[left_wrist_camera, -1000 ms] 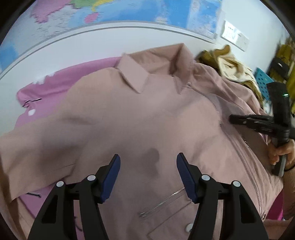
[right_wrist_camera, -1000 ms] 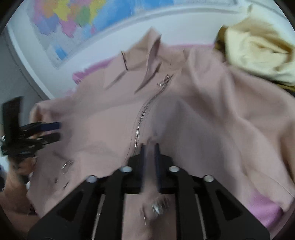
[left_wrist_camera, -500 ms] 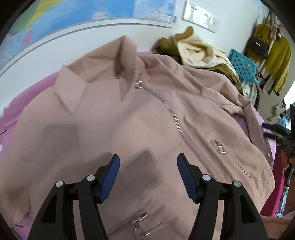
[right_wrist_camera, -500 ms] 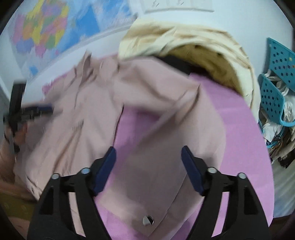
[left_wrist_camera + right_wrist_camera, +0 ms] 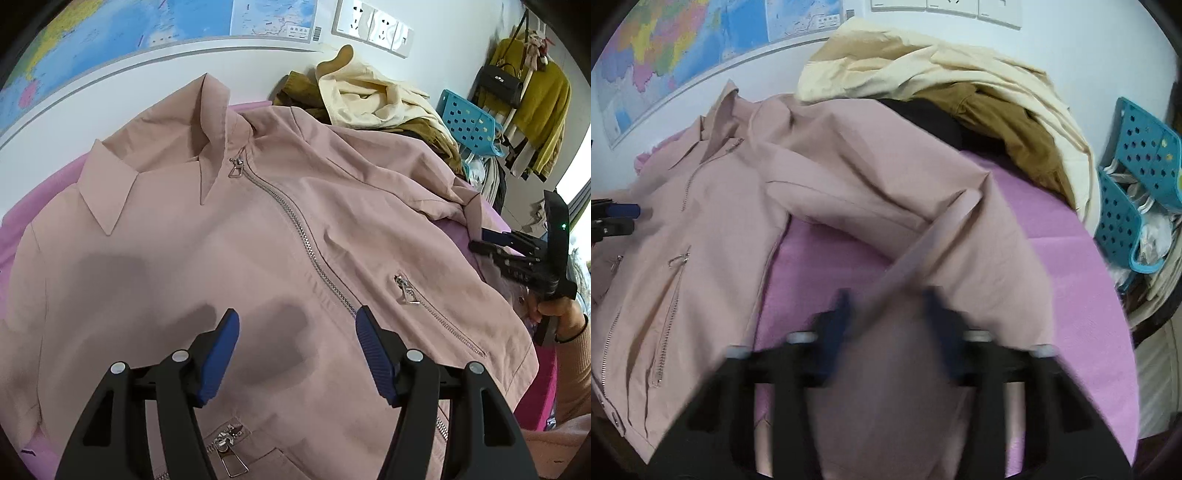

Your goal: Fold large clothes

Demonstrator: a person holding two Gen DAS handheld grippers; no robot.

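Left tongs (image 5: 297, 349) gaping, angled down over pink jacket (image 5: 229, 258), right tongs (image 5: 888, 314) clenched on its sleeve (image 5: 960, 229)

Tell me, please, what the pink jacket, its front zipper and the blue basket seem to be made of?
Pink jacket: woven cloth, matte, perhaps a cotton blend; it creases softly and shows no shine.
Front zipper: looks like metal; silvery teeth glint.
Blue basket: probably moulded plastic; stiff, smooth walls with regular punched holes.
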